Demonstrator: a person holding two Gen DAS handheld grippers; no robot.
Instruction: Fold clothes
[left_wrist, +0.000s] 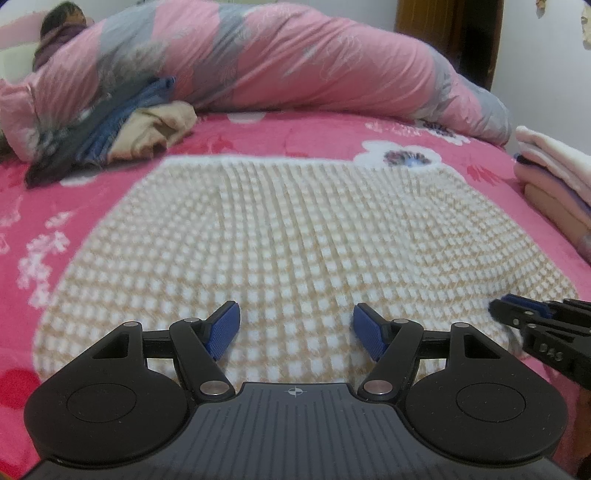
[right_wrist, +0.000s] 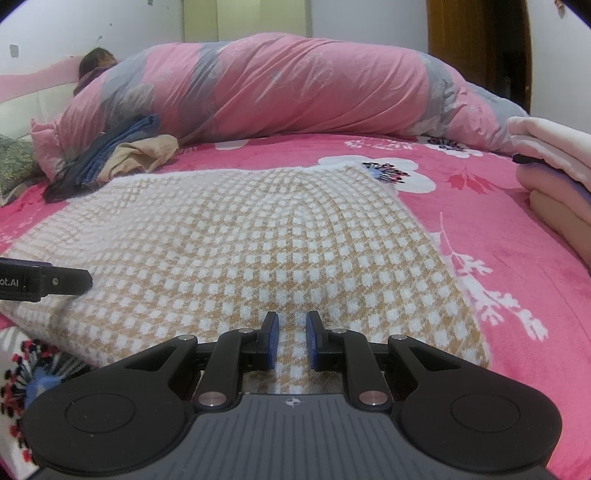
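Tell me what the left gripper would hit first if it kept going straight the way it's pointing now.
Most likely the checkered knit garment: the left gripper, jaws open, points low across it. If it clears the fabric, the rolled pink quilt lies beyond, though depth is hard to judge here.

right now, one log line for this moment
left hand-held gripper open | right hand-held gripper open | beige-and-white checked knit garment flat, ungrasped

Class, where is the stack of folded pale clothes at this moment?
The stack of folded clothes sits at the right edge of both views, on the pink floral blanket, beyond the checked sweater's far right corner, near the rolled quilt's end.
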